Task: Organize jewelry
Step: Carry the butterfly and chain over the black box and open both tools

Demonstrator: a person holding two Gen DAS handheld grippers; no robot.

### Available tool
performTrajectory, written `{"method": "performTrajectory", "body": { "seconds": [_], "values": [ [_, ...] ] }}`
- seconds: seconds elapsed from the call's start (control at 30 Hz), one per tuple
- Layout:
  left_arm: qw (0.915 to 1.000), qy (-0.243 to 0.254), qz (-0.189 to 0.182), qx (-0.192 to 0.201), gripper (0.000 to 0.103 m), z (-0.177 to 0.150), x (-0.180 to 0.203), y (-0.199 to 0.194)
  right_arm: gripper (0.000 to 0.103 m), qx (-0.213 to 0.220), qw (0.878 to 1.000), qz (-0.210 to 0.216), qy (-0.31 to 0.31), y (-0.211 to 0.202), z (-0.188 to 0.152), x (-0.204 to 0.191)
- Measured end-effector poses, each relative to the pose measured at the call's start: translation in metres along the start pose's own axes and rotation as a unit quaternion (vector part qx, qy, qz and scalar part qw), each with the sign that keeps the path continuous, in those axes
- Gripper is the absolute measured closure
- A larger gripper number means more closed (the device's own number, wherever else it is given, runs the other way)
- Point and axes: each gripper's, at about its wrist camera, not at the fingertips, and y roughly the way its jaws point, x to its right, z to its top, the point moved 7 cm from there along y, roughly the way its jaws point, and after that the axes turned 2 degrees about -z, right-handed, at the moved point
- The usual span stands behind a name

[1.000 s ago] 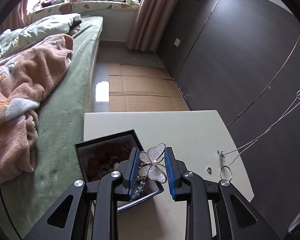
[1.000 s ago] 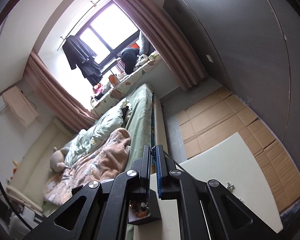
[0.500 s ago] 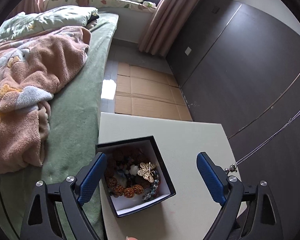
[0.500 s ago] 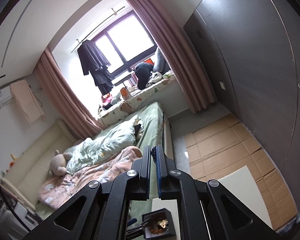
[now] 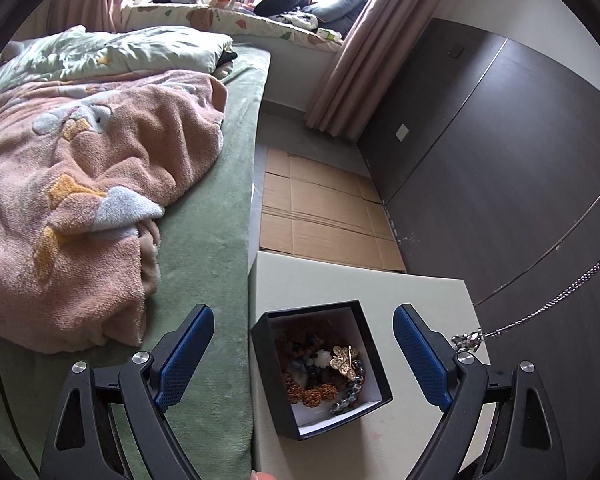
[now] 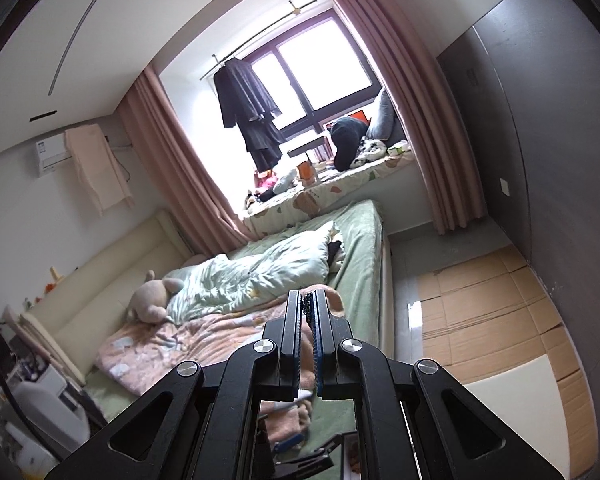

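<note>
Bed (image 5: 204, 264), green cover, with pink blanket (image 5: 80, 200): ahead and to the left of the left gripper (image 5: 302, 352).

Table (image 5: 380, 288), pale top: directly under and ahead of the left gripper, against the bed's edge.

Jewelry box (image 5: 272, 376), black, white inside, lid off: on the table, between and below the left gripper's blue pads, which stand wide apart and hold nothing.

Contents of box: brown bead bracelets (image 5: 312, 390); gold butterfly brooch (image 5: 345, 359) lying on top of them.

Silver chain necklace (image 5: 540, 312): stretched taut, running up and away to the right of the left gripper, its pendant end just beyond the right pad.

Right gripper (image 6: 309, 308): raised high over the bed, pads clamped together on a dark run of chain links.
</note>
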Motion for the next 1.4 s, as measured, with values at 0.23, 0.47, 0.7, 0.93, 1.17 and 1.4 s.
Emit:
{"method": "performTrajectory", "body": {
  "seconds": [0.23, 0.47, 0.7, 0.93, 1.17, 1.4],
  "values": [
    [0.9996, -0.001, 0.026, 0.01, 0.005, 0.003, -0.025, -0.007, 0.096, -0.047, 0.999, 0.005, 0.005, 0.04, -0.042, 0.0],
    [0.9993, -0.002, 0.033, 0.016, 0.003, 0.004, -0.037, -0.013, 0.096, -0.111, 0.994, -0.002, 0.02, 0.083, -0.092, 0.012],
    [0.9997, -0.004, 0.016, 0.016, 0.003, 0.004, -0.031, -0.012, 0.028, -0.169, 0.985, -0.015, 0.03, 0.103, -0.132, 0.04],
    [0.9993, -0.009, -0.025, 0.027, 0.003, 0.006, -0.008, -0.01, 0.016, -0.159, 0.984, -0.046, 0.063, 0.074, -0.148, 0.099],
    [0.9977, 0.038, -0.048, 0.029, 0.0, 0.0, 0.036, -0.005, 0.0, -0.142, 0.981, -0.08, 0.102, 0.038, -0.167, 0.163],
    [0.993, 0.091, -0.074, 0.017, 0.0, -0.018, 0.084, 0.006, 0.0, -0.136, 0.976, -0.126, 0.111, 0.006, -0.185, 0.217]
  ]
}}
